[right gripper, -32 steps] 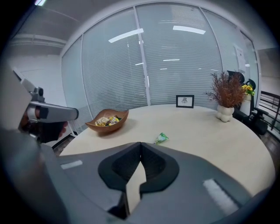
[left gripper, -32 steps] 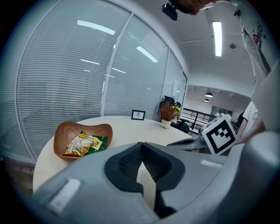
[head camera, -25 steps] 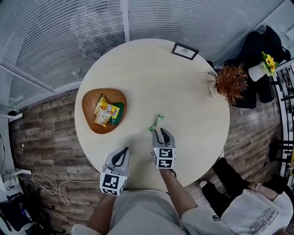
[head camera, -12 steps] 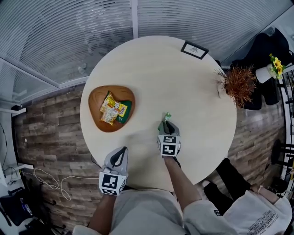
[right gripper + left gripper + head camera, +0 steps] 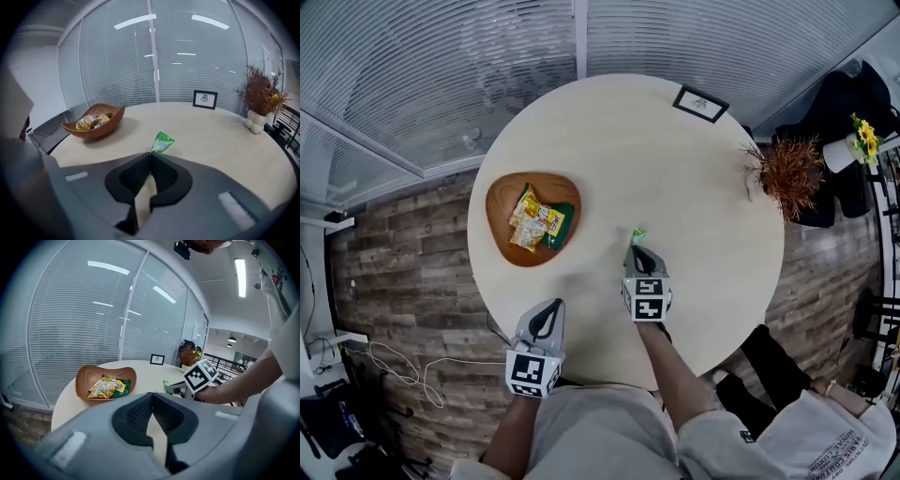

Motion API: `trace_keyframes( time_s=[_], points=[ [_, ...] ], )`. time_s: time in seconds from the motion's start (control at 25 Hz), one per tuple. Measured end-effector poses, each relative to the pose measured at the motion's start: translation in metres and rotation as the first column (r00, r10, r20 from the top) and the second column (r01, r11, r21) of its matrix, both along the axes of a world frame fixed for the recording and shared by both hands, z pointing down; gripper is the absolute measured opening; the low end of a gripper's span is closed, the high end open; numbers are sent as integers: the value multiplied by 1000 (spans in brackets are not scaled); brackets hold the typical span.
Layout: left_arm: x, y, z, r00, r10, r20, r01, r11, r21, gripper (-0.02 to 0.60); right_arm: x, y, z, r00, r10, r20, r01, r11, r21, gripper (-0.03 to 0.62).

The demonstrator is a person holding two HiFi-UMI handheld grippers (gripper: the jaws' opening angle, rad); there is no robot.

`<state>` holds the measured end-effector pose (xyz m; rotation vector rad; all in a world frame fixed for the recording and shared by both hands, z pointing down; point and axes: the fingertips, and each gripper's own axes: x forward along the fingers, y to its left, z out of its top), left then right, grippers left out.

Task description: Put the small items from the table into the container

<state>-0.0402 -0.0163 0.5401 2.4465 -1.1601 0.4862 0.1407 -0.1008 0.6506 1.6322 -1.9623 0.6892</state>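
Observation:
A small green packet lies near the middle of the round table. My right gripper sits just behind it, and its jaws are closing on the packet's near end. In the right gripper view the packet sticks out from the pinched jaw tips of that gripper. A brown wooden bowl on the left holds several yellow and green snack packets. At the table's near edge my left gripper is shut and empty.
A small framed picture stands at the far edge of the table. A dried rust-coloured plant in a white vase stands at the right edge. A seated person's legs are beside the table at lower right.
My right gripper moved forward to the green packet and its open jaws closed on the packet's near end. The left gripper stayed at the near edge.

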Motion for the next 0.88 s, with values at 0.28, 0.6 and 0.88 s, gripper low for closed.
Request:
trace_keyframes(
  time_s=[0.28,0.6,0.88],
  points=[
    [-14,3,-8,999,-36,-13,36,999,20,-5,-49,-29,-62,994,-104,34,98,984,149,9],
    [-54,9,-10,994,-108,-4,108,994,17,-5,-142,-79,-106,953,-301,21,287,926,246,8],
    [-90,19,-5,984,-179,13,179,984,0,-5,-194,-123,-77,924,-381,-16,379,913,151,9]
  ],
)
